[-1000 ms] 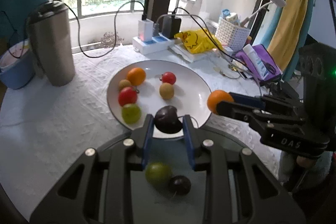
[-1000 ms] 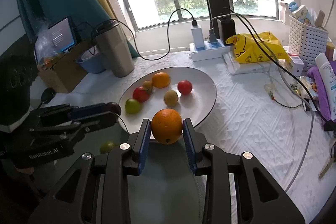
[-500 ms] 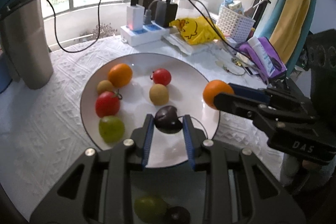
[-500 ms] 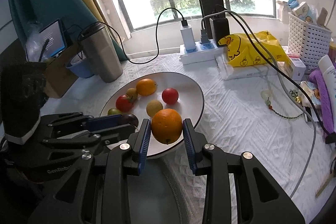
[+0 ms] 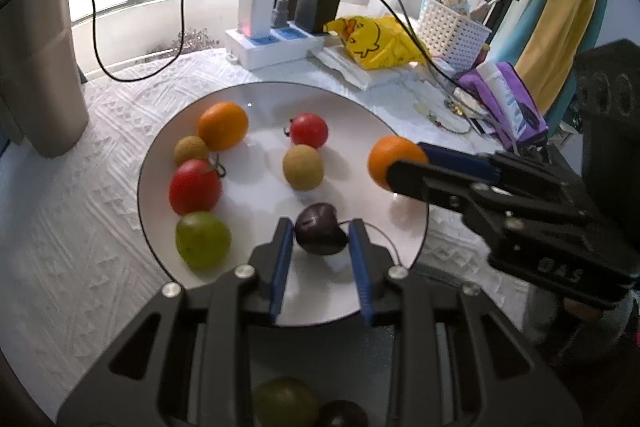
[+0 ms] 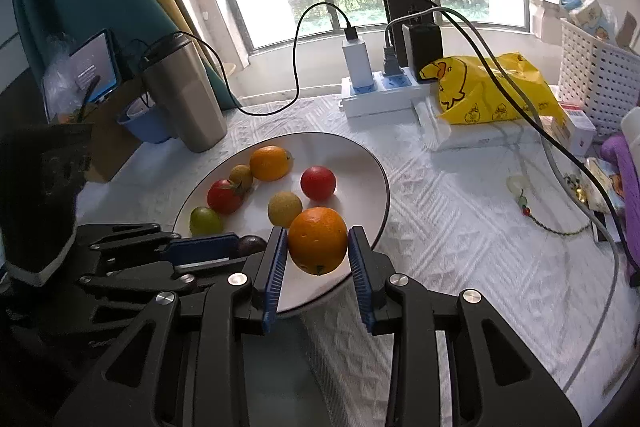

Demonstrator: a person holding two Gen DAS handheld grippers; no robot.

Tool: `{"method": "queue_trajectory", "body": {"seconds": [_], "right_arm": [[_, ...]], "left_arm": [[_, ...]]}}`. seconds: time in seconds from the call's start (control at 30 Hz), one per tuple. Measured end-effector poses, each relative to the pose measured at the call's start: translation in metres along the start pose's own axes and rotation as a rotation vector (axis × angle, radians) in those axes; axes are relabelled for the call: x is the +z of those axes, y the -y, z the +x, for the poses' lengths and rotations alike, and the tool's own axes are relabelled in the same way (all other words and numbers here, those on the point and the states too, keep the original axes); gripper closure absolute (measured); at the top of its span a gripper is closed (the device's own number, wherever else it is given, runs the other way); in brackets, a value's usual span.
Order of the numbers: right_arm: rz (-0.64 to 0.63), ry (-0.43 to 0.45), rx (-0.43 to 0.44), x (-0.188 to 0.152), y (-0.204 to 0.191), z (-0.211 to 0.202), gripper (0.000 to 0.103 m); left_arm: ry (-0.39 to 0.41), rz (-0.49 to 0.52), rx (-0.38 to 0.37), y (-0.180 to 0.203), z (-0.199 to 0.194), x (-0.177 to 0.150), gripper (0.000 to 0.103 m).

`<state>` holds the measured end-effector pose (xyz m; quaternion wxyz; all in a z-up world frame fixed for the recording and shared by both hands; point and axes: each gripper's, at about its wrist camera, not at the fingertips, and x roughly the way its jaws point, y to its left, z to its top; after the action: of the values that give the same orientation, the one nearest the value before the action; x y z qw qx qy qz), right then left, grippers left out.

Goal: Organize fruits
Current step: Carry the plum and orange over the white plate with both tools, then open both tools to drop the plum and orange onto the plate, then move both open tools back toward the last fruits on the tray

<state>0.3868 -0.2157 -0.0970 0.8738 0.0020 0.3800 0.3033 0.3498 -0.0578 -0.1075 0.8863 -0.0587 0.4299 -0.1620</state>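
A white plate [image 5: 360, 107] [image 6: 368, 163] on the white tablecloth holds an orange [image 5: 223, 125], two red tomatoes [image 5: 195, 186], two small tan fruits [image 5: 303, 167] and a green fruit [image 5: 203, 240]. My left gripper [image 5: 321, 239] is shut on a dark purple plum [image 5: 320, 234] above the plate's near side. My right gripper [image 6: 317, 241] is shut on a second orange [image 6: 317, 240] [image 5: 390, 159] over the plate's right edge. In the right wrist view the plum [image 6: 252, 245] only peeks out past the left gripper's blue pad.
A steel flask [image 5: 36, 63] [image 6: 186, 95] stands left of the plate. Behind it lie a power strip with chargers and cables [image 5: 276, 39], a yellow bag [image 6: 492, 87] and a white basket [image 6: 596, 71]. A green fruit [image 5: 286, 403] and a dark fruit [image 5: 342, 415] lie below the left gripper.
Both grippers have moved forward over the plate with their fruits still held. The plate now fills more of both views, and the two loose fruits slid toward the bottom edge.
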Motion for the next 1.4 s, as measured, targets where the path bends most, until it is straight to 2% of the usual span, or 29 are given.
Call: {"method": "queue_trajectory", "body": {"seconds": [0.1,0.23,0.5,0.73,1.07,1.4], "right_arm": [[-0.013,0.001,-0.008,0.004,-0.001,0.004,0.069],[-0.035,-0.007,-0.039,0.008,-0.001,0.012,0.069],[-0.081,-0.03,-0.102,0.007,-0.006,0.023,0.069],[-0.137,-0.029,-0.162,0.006,-0.013,0.026,0.069],[-0.138,-0.017,-0.188,0.004,-0.021,0.014,0.068],[-0.13,0.018,-0.166,-0.002,-0.043,-0.019,0.068]], "left_arm": [[0.016,-0.015,0.007,-0.003,-0.005,0.001,0.071],[0.051,-0.042,-0.002,-0.009,-0.015,0.003,0.056],[0.111,-0.048,0.035,-0.02,-0.036,0.006,0.056],[0.112,-0.078,0.066,-0.036,-0.044,0.0,0.056],[0.123,-0.102,0.108,-0.048,-0.065,-0.019,0.056],[0.16,-0.084,0.12,-0.037,-0.094,-0.036,0.056]]}}
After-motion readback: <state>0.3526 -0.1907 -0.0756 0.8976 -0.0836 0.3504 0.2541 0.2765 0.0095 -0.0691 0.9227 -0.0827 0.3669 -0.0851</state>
